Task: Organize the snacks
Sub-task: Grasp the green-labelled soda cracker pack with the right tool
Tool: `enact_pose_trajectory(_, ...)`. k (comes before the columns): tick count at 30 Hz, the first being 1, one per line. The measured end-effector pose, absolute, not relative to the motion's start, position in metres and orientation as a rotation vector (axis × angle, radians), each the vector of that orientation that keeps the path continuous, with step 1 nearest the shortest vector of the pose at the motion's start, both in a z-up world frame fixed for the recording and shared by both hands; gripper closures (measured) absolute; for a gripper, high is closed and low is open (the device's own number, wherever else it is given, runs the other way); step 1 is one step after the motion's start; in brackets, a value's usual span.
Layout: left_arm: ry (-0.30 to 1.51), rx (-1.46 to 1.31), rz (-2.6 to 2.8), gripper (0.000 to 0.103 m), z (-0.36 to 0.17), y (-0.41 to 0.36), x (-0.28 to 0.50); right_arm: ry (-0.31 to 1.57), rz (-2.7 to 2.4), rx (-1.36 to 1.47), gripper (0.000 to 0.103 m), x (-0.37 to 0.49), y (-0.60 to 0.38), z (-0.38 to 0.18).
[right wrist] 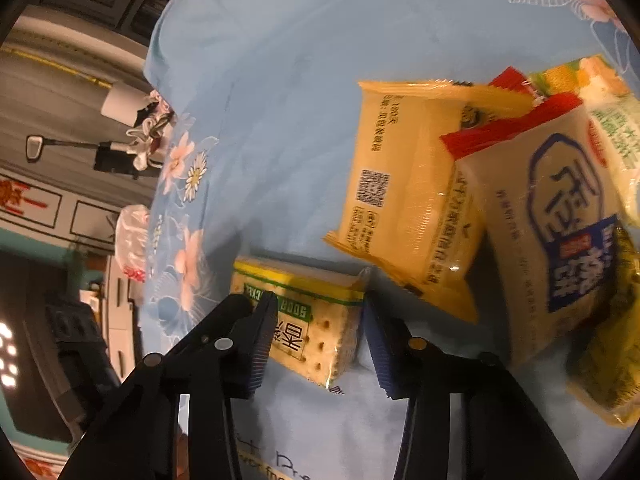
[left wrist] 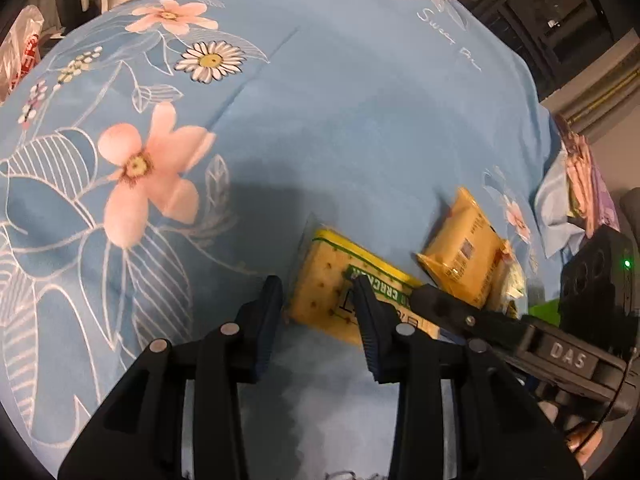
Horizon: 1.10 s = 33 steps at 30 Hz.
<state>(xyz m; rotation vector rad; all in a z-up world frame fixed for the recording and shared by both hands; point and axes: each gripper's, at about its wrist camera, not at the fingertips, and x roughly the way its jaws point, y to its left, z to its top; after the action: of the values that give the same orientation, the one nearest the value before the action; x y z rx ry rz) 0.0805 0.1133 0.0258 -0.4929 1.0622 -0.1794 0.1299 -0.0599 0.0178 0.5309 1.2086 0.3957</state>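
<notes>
1. gripping one end of the cracker pack, the left gripper has its two fingers narrowed onto the wrapper: the left pad sits at the pack's edge and the right pad lies across its printed face.
2. the right gripper straddles the same cracker pack from the other side, with its left pad on the green label and its right pad at the pack's clear sealed end; its jaws are narrowed around it too.
3. in the left wrist view the right gripper's finger reaches in from the lower right and touches the pack's far end.
4. the pack lies flat on a blue floral sheet with pink flowers and daisies.
5. just beyond the pack lies a yellow snack packet, code side up, its lower corner close to the right gripper's right pad.
6. to the right of that, a white packet with blue lettering overlaps it, with a green-and-yellow packet behind and a dark green packet at the frame's edge.
7. past the sheet's edge the room is dim: dark furniture, a pale wall, a plastic bag to the left.
</notes>
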Motion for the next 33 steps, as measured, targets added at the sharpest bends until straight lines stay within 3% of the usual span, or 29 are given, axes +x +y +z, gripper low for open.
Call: enact_pose_trajectory(33, 0.935, -0.325, -0.450, 0.065, 0.096, -0.012, 0.013, 0.906, 0.283, 0.453, 0.056, 0.027, -0.169, 0.099)
